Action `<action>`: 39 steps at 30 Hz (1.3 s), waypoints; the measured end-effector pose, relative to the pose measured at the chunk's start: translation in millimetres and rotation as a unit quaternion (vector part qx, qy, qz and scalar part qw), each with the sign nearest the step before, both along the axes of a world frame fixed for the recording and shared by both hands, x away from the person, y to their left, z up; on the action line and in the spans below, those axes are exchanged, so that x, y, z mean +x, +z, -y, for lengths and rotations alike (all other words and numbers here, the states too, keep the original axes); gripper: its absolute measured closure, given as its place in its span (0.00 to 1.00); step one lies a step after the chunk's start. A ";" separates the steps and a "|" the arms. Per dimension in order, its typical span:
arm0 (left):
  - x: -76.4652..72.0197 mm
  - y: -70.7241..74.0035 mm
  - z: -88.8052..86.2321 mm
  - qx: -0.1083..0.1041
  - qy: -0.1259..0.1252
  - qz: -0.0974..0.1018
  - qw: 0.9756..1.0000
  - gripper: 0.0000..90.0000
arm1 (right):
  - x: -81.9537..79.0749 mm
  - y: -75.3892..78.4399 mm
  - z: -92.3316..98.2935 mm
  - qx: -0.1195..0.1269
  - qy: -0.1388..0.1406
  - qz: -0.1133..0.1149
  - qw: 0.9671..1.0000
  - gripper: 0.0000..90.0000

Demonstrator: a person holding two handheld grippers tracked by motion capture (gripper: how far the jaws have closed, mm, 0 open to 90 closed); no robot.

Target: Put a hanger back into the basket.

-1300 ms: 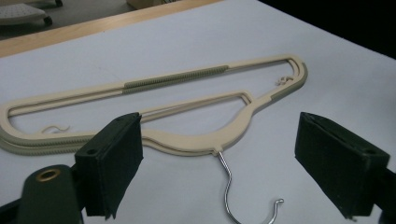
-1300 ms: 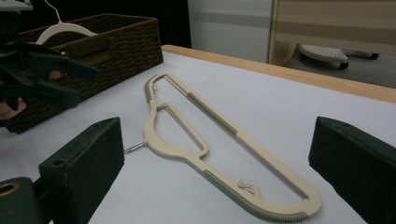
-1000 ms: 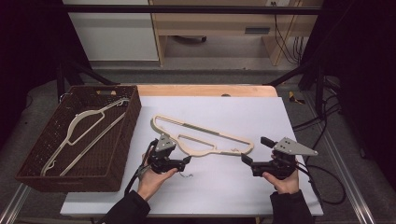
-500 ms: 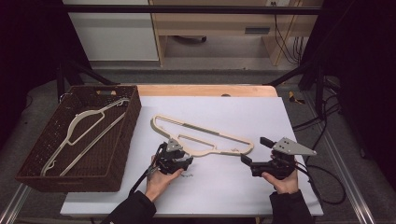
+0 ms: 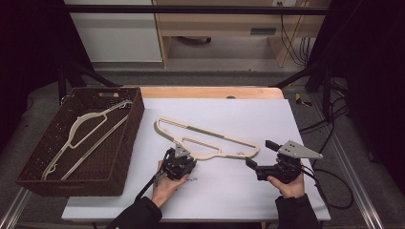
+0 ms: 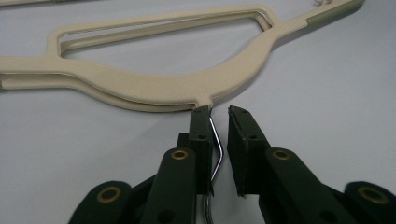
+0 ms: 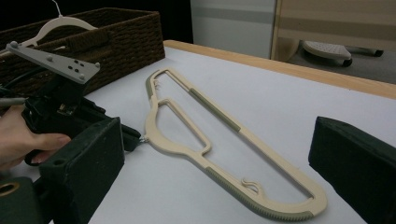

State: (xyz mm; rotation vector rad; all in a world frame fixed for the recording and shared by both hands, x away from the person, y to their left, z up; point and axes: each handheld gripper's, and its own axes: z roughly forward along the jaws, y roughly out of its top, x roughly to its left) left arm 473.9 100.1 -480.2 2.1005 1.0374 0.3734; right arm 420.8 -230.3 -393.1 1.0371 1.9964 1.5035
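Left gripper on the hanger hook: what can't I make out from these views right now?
- Metal hook: its lower end is hidden behind the left gripper jaws, left gripper view.
- Second pad contact: a gap shows, the jaws have just been closing.
- Hook in high view: hidden under left gripper.

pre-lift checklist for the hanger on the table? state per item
1. Metal hook of the flat beige plastic hanger sits between the left tongs: ok.
2. Both pads pressing the hook: not ok; the jaws have just been closing, one touches, a gap shows at the other.
3. Right tongs open, clear of the hanger: ok.
4. Dark woven wicker basket has room beside the white hanger inside: ok.
5. Hook seated firmly in hanger neck: cannot tell.
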 end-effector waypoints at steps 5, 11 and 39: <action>-0.6 1.0 1.9 0.006 0.008 -0.001 1.000 0.94 | 0.2 -0.3 -0.2 0.000 0.002 0.000 1.000 0.04; -2.3 4.1 4.3 0.025 0.010 0.004 1.000 0.95 | 0.8 -0.8 -1.0 0.000 0.002 0.000 1.000 0.04; -4.8 34.7 -12.0 0.060 0.000 0.022 0.998 0.98 | 19.1 -14.8 -49.7 -0.027 0.052 -0.016 0.998 0.08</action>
